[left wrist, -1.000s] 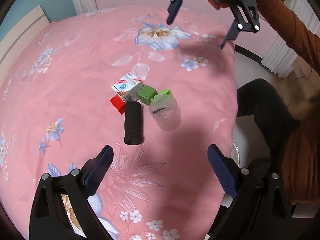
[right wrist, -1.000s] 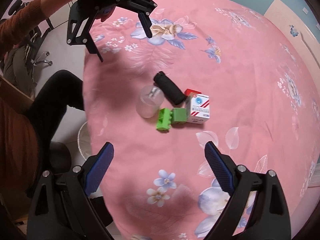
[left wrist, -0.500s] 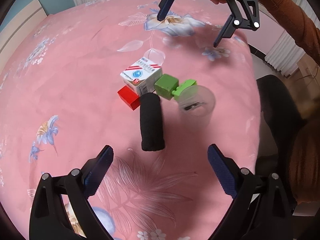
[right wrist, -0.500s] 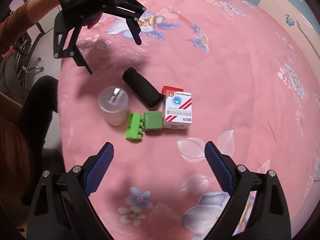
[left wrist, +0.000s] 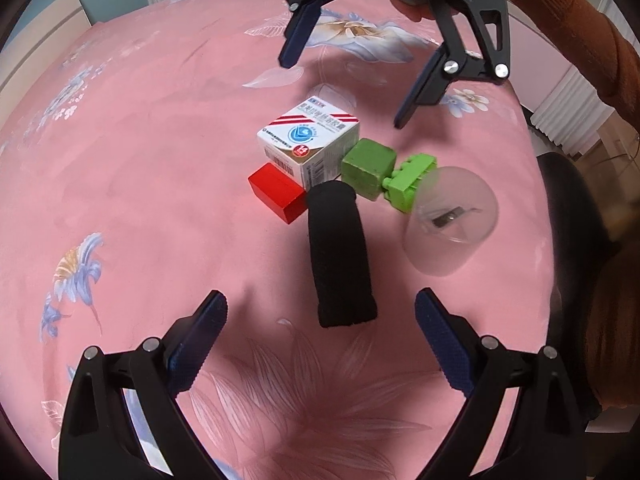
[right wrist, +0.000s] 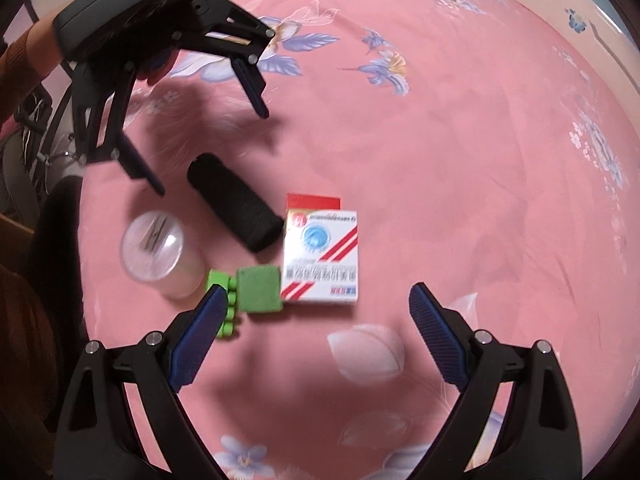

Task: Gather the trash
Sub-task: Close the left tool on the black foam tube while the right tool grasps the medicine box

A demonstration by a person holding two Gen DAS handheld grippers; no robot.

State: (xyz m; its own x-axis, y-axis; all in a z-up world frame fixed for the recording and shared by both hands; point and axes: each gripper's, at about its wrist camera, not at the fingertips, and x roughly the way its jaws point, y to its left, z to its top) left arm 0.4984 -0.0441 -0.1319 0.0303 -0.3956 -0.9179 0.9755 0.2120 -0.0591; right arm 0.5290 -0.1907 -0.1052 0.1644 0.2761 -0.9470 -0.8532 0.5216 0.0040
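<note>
The approach step is in hand: on the pink bed (left wrist: 140, 200), from red block (left wrist: 276, 196) through medicine box (left wrist: 308, 142) to clear cup (left wrist: 452, 224), trash lies clustered; left tool (left wrist: 320, 332) and right tool (right wrist: 316, 320), its jaws just narrowed slightly, hang open and empty, and next a jaw pair must straddle one item.

Pink floral sheet (left wrist: 140, 168); red block (left wrist: 276, 196); green cube (left wrist: 368, 168); black roll (left wrist: 340, 264).

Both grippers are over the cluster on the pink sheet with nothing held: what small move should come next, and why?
Probably lower the right gripper onto the white box. Its jaws, just closing slightly, are open and empty, and the box lies ahead of them. The left gripper is also open, before the black roll.
</note>
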